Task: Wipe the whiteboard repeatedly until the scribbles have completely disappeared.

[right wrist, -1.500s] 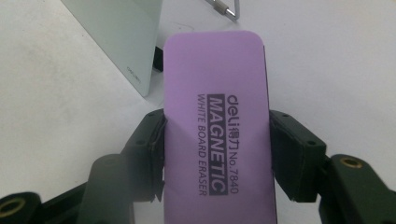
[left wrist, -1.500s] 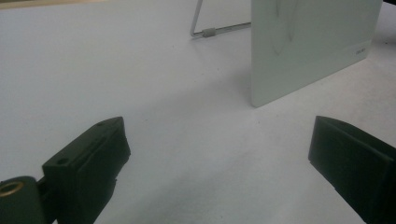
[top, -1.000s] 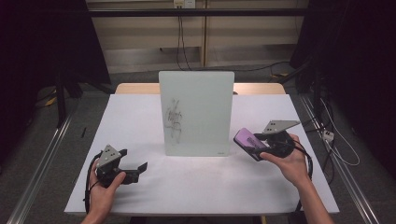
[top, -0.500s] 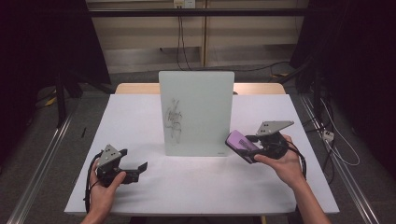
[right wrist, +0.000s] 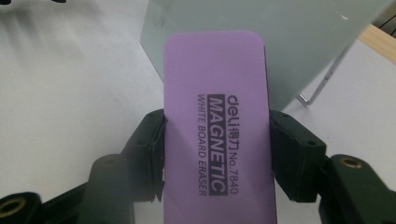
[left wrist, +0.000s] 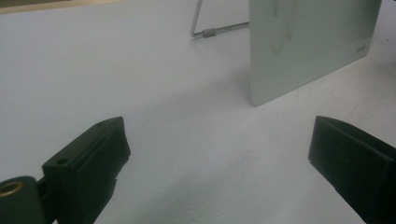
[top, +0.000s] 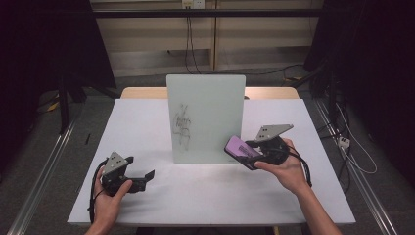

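- While the purple eraser (right wrist: 217, 130) is clamped across its narrow width by the right gripper (top: 254, 152), its long axis is run along the jaws, with its far end aimed at the whiteboard (top: 205, 117).
- It is held above the table (top: 147, 122), just beside the board's lower right corner.
- Jaws of the left gripper (left wrist: 219, 154) are spread wide – nothing is grasped.
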`<control>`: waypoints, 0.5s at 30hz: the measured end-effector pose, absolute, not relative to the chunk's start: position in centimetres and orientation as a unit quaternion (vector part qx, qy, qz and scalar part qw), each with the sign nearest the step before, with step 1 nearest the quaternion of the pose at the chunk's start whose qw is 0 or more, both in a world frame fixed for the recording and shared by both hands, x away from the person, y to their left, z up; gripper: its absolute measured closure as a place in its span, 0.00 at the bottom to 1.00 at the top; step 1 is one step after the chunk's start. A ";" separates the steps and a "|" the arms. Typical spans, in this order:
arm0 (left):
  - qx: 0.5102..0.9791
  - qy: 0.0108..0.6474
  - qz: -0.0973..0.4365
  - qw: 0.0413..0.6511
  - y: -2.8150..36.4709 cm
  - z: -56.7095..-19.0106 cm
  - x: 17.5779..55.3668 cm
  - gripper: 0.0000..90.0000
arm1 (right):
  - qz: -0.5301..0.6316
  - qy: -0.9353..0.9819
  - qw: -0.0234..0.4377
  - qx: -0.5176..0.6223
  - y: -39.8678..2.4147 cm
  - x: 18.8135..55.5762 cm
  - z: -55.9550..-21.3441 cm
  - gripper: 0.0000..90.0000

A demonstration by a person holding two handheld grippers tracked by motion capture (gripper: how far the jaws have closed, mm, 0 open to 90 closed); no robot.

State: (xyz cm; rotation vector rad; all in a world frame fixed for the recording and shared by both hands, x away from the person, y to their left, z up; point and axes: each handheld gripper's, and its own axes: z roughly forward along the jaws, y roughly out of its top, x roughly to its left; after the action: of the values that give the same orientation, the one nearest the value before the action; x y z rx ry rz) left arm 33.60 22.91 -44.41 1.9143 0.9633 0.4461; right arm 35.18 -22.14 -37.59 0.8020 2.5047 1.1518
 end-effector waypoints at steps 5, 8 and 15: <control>0.777 0.391 0.179 0.459 22.9 -44.4 33.8 0.05 | 0.402 0.867 0.142 0.258 -19.7 36.0 -36.3 0.47; 0.776 0.389 0.178 0.463 22.7 -44.4 33.9 0.05 | 0.401 0.870 0.142 0.249 -18.4 36.5 -36.1 0.47; 0.777 0.385 0.174 0.467 22.6 -44.4 34.1 0.05 | 0.409 0.864 0.161 0.243 -15.6 37.6 -35.3 0.47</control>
State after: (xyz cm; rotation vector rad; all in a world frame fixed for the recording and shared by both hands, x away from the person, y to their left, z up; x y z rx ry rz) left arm 34.08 22.61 -44.38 1.9069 0.9435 0.4268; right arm 37.63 -15.63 -35.26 0.6946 2.4680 1.1691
